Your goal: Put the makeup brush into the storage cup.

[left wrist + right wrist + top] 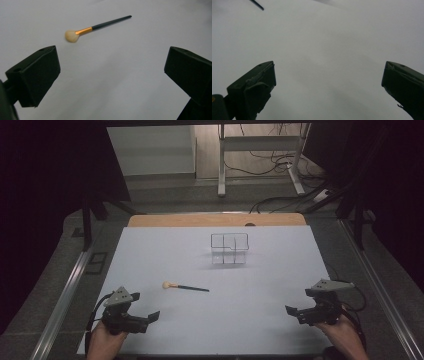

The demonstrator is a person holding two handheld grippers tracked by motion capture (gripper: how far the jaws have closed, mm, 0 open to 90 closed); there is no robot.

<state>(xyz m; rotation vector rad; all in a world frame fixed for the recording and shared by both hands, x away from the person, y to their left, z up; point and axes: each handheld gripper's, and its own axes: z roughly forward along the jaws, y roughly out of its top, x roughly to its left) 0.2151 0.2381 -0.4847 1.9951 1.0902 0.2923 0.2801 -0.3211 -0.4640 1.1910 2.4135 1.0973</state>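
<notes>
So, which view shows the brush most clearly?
The left gripper view: the brush lies close ahead of the open jaws, with its pale bristles, gold ferrule and dark handle all distinct. In the high view it is whole but small. The right gripper view catches just the handle tip at the top edge.

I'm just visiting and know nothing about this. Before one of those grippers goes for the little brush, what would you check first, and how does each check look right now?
1. Left gripper open wide enough: ok, its jaws stand far apart with nothing between them.
2. Right gripper free: ok, open and holding nothing.
3. Makeup brush within sight: ok, it lies flat on the white table, ahead of the left gripper.
4. Path to the brush: ok, bare table between the jaws and the brush.
5. Clear divided organizer upright: ok, standing farther back.
6. Organizer compartments empty: cannot tell, too small and transparent.
</notes>
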